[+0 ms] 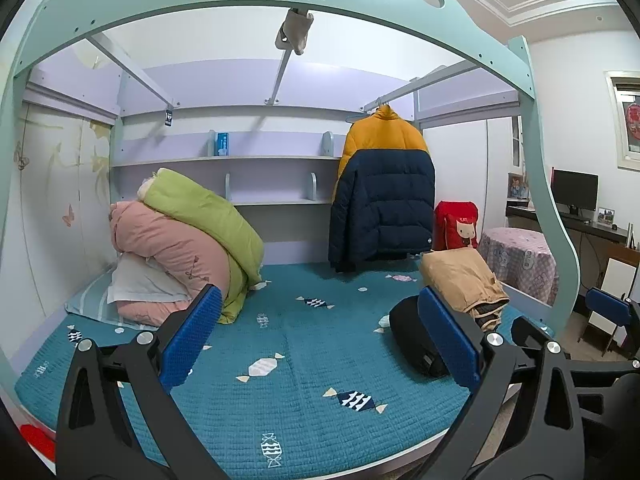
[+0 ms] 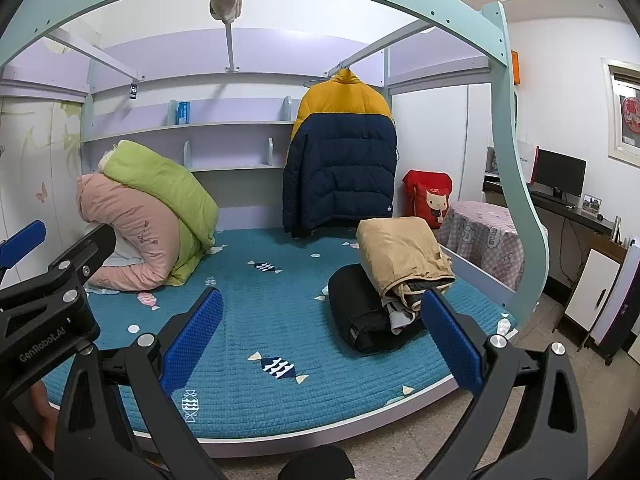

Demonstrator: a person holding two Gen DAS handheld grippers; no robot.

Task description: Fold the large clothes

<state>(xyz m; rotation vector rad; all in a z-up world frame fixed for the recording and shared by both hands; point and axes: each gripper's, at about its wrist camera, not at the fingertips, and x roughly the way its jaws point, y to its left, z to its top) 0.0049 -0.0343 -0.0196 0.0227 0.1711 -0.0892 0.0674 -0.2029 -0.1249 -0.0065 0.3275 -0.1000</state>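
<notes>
**A:** What does the left wrist view show?

**B:** The left gripper [image 1: 320,336] fills the bottom of the frame, its blue-padded fingers [image 1: 190,338] spread wide with nothing between them. Behind them lies a teal quilted bed cover [image 1: 304,384] with a candy print. At centre right, a puffer jacket [image 1: 384,196], yellow on top and navy below, hangs from a rail against the back wall. Lower right, a tan folded garment [image 1: 460,280] rests on top of a black folded garment [image 1: 412,340] near the bed's right edge. At middle left, a green duvet [image 1: 204,216] leans over a pink duvet [image 1: 168,248].

**A:** And the right wrist view?

**B:** The right gripper [image 2: 322,334] sits at the bottom, also wide open and empty. The jacket [image 2: 340,160] hangs at upper centre. The tan garment [image 2: 400,252] on the black one [image 2: 360,316] sits at centre right, just beyond the right-hand finger. A red cartoon bag [image 2: 430,196] stands behind them. At the left edge, part of the left gripper [image 2: 24,240] shows, with a hand [image 2: 42,412] at lower left.
</notes>
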